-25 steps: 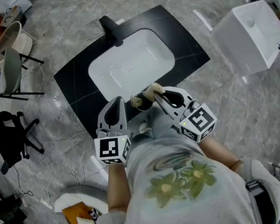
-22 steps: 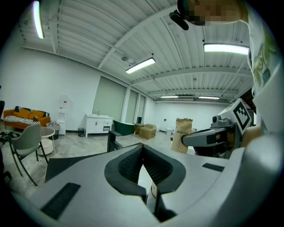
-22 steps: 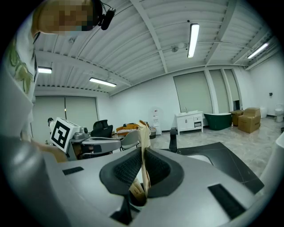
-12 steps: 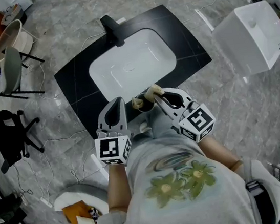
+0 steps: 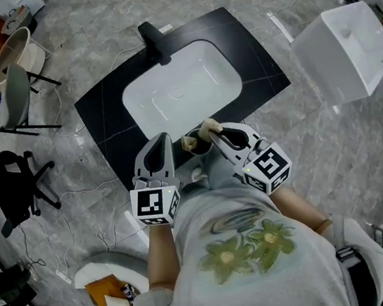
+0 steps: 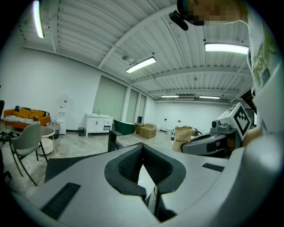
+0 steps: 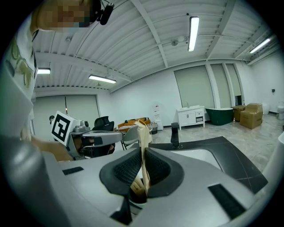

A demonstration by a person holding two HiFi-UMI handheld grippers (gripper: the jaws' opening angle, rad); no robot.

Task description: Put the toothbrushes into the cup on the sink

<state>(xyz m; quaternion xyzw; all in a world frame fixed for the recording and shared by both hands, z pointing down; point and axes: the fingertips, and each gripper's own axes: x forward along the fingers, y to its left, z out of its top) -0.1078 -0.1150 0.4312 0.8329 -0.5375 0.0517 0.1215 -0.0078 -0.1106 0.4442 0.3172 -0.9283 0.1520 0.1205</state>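
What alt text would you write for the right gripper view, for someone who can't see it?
The right gripper holds a pale toothbrush upright, its jaws shut on it. Beyond lie a black sink counter and its faucet.

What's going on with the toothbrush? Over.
Left tool shut, empty. Right tool shut on toothbrush, at the cup. Nothing blocking.
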